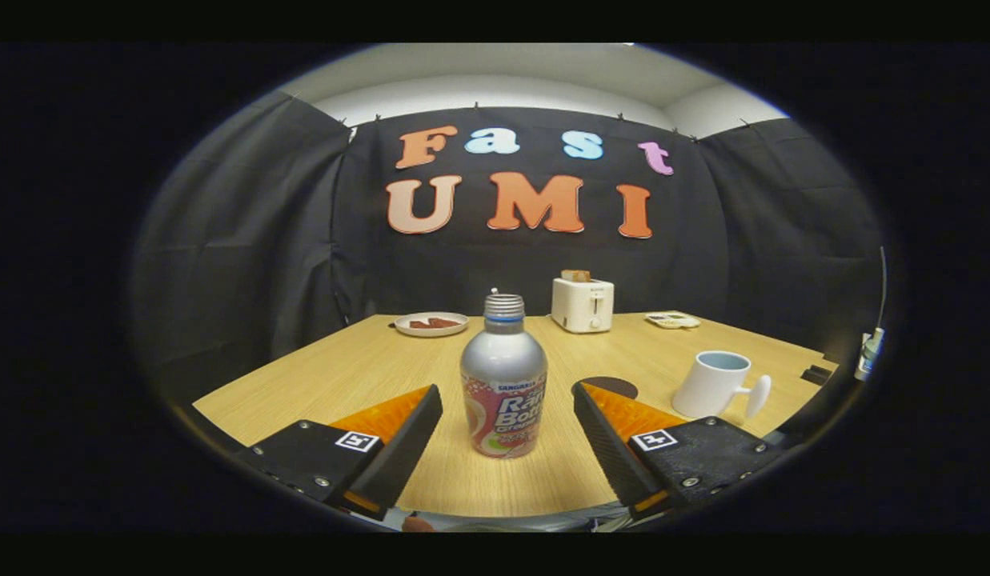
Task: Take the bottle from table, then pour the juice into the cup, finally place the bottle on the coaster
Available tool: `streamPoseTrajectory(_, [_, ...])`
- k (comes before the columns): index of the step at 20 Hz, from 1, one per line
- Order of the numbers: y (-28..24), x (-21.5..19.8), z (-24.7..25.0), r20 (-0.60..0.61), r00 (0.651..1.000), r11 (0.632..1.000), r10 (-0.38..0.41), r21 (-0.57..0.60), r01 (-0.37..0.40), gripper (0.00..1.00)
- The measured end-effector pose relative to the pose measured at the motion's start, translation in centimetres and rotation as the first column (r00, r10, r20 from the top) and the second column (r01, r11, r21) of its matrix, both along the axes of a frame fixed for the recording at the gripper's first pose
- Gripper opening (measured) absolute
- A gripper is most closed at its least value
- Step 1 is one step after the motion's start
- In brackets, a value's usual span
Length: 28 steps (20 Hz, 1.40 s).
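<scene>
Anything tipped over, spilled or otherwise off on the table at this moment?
Nothing stands out. The bottle stands upright, uncapped, between the open gripper jaws, untouched. The cup is upright beside the coaster. No spill on the table.

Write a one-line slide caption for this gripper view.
Open claw straddles the upright, uncapped bottle on the table; cup and coaster wait beyond.

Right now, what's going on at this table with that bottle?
A person's hand-held gripper is open, its fingers on either side of the bottle without touching it. The bottle stands upright on the wooden table, cap off. The dark coaster lies just beyond the right finger, and the pale cup stands beside it, farther right. A toaster and a plate sit at the back. Nothing is grasped or poured yet.
</scene>
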State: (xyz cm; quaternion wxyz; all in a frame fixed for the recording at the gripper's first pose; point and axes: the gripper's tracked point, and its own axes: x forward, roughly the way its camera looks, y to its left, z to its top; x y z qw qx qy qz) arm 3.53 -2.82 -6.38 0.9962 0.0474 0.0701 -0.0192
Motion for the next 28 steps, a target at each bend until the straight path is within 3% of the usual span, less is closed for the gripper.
streamPoseTrajectory(10, [0.0,2.3,-2.8,-0.123,0.992,0.995,0.002,0.104,0.011,0.99])
streamPoseTrajectory(25, [0.0,5.6,-5.7,-0.194,0.981,1.0,0.005,0.008,-0.004,0.99])
streamPoseTrajectory(28, [0.5,5.7,-5.8,-0.183,0.983,1.0,0.019,0.018,-0.016,0.93])
